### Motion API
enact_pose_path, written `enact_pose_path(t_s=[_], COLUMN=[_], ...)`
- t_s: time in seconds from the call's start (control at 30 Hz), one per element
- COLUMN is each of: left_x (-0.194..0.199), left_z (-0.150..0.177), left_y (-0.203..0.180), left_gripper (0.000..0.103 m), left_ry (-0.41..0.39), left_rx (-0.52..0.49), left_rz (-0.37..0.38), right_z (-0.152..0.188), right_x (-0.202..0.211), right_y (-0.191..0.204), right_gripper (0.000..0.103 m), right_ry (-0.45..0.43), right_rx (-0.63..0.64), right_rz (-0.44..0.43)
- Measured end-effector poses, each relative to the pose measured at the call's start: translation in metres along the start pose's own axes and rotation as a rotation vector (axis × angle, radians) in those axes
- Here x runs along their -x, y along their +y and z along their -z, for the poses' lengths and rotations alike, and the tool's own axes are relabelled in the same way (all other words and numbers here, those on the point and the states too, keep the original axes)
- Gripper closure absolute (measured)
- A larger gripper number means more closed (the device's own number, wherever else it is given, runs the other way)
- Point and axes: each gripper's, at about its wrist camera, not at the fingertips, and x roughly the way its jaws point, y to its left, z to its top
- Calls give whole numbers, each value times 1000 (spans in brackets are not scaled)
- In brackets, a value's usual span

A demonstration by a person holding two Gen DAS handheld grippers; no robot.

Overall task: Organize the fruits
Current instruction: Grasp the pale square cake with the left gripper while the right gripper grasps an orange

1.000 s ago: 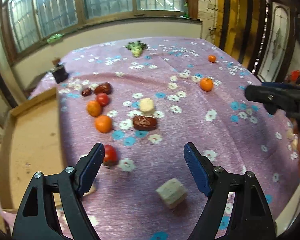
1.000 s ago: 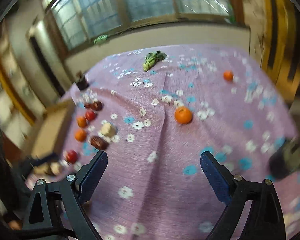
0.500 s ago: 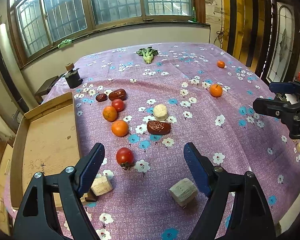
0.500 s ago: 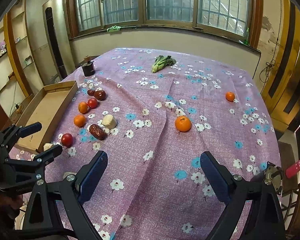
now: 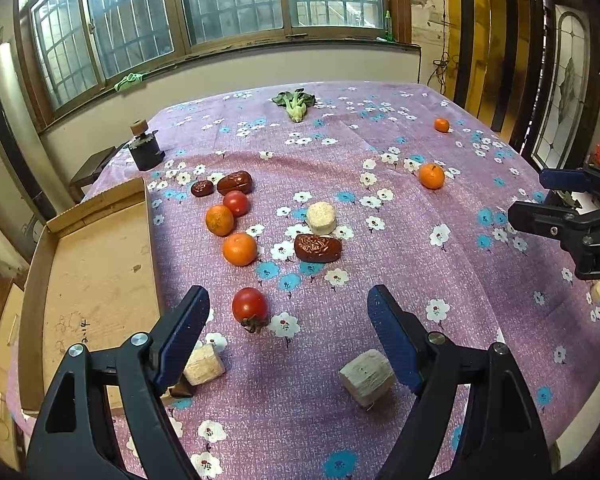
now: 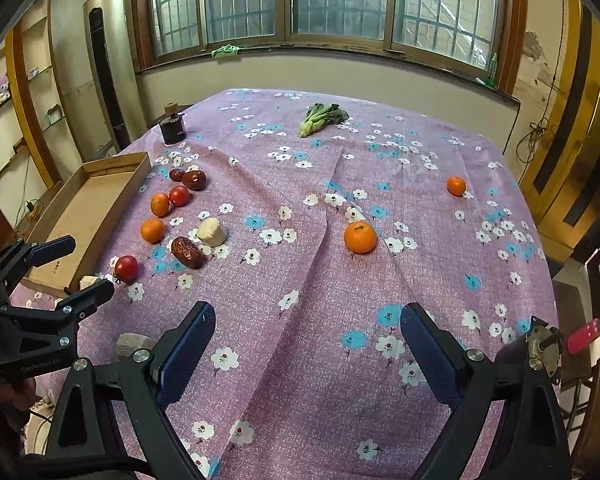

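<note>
Now hovering, both sets of jaws spread wide and empty.
Left gripper (image 5: 288, 320) above a tomato (image 5: 250, 305) beside the cardboard tray (image 5: 96, 264); right gripper (image 6: 308, 338) over bare purple counter (image 6: 340, 280), orange (image 6: 360, 237) well ahead.

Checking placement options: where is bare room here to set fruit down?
Free: the cardboard tray and the cloth between the dried date and the mid-table orange. Crowded: the fruit cluster along the tray's edge, around the tomato.
</note>
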Motion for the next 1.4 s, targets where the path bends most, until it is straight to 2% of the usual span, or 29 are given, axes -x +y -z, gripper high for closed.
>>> enact_pose_path(t_s=[0.4, 0.5, 0.67, 0.8, 0.93, 1.07, 1.2, 1.33, 1.37, 1.4], left_x=[-3, -1, 3, -7, -21, -31, -39, -38, -38, -38], left_z=[11, 16, 33, 44, 44, 44, 48, 48, 47, 47], left_y=[5, 5, -1, -12, -14, -14, -20, -24, -24, -24], left_gripper=[21, 22, 21, 21, 22, 23, 45, 57, 64, 64], left_ry=[38, 58, 93, 134, 169, 186, 209, 189, 187, 188], left_rx=[17, 22, 21, -1, 20, 24, -2, -30, -27, -27], left_rz=[37, 80, 193, 211, 230, 241, 261, 265, 283, 290], right_z=[4, 5, 8, 7, -1, -13, -25, -34, -34, -35], right_x=[-10, -13, -23, -39, -60, -89, -120, -148, -152, -155], right_y=[-2, -2, -3, -15, -35, -60, -76, -76, -74, -73], right_gripper=[8, 8, 8, 10, 12, 24, 36, 51, 57, 64], right_ry=[22, 28, 41, 43, 31, 39, 52, 67, 69, 67], right_rx=[-5, -3, -2, -38, -101, -176, -210, -186, -180, -172], right_rz=[-11, -15, -30, -37, -45, -51, -45, -44, -37, -22])
